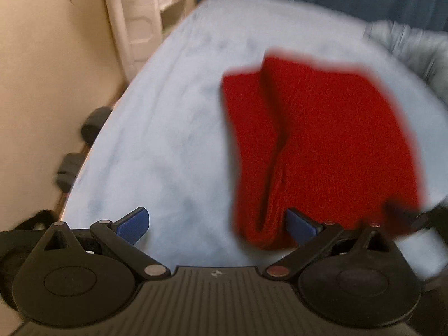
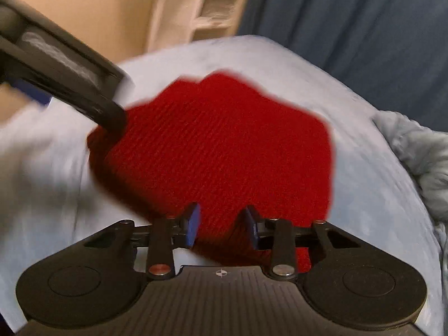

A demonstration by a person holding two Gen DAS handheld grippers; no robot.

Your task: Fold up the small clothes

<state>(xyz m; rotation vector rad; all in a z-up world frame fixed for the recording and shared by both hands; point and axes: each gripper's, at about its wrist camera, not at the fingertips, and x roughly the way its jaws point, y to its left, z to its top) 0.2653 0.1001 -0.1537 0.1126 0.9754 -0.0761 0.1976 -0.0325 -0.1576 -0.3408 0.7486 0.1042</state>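
Note:
A red knitted garment (image 1: pixel 322 140) lies folded on the pale blue bed sheet (image 1: pixel 168 128), with a fold ridge running down its left part. My left gripper (image 1: pixel 217 228) is open and empty; its right pad (image 1: pixel 301 225) sits at the garment's near edge. In the right wrist view the garment (image 2: pixel 224 145) fills the middle. My right gripper (image 2: pixel 221 225) is open, its blue pads just above the near edge of the red knit. The left gripper's black body (image 2: pixel 64 64) reaches in from the upper left to the garment's left corner. Both views are motion-blurred.
A crumpled grey-blue blanket (image 2: pixel 420 165) lies at the right of the bed. A blue curtain (image 2: pixel 350 22) hangs behind. A beige wall and white panelled door (image 1: pixel 134 22) stand to the left. Dark slippers (image 1: pixel 92 126) lie on the floor by the bed's left edge.

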